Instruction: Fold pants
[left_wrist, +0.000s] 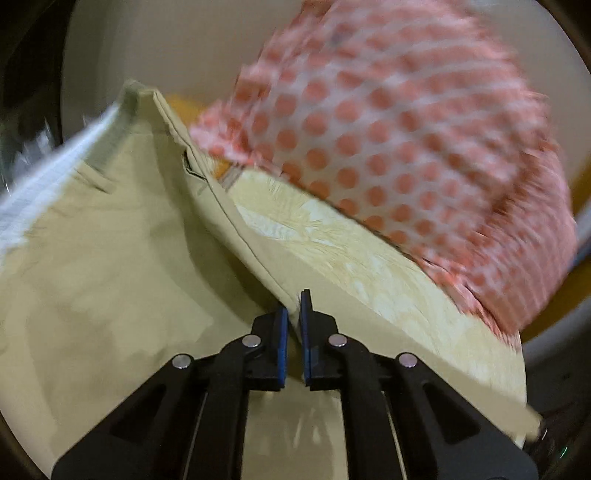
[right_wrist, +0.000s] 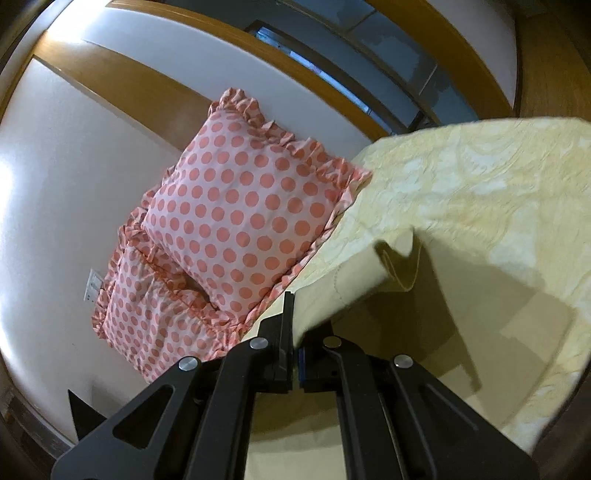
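The pants (left_wrist: 110, 280) are pale khaki cloth, lifted off the yellow bedspread (left_wrist: 369, 280). In the left wrist view my left gripper (left_wrist: 293, 317) is shut on a seamed edge of the pants, which runs up and left from the fingers; a white striped waistband lining shows at far left. In the right wrist view my right gripper (right_wrist: 293, 332) is shut on another edge of the pants (right_wrist: 369, 280), and the cloth drapes right and down over the bedspread (right_wrist: 480, 192). A folded flap stands up to the right of the fingers.
Pink pillows with coral dots (left_wrist: 388, 140) lie at the head of the bed, also in the right wrist view (right_wrist: 236, 221). A white wall with wood trim (right_wrist: 110, 85) stands behind them. A wall switch plate (right_wrist: 92, 286) sits low at left.
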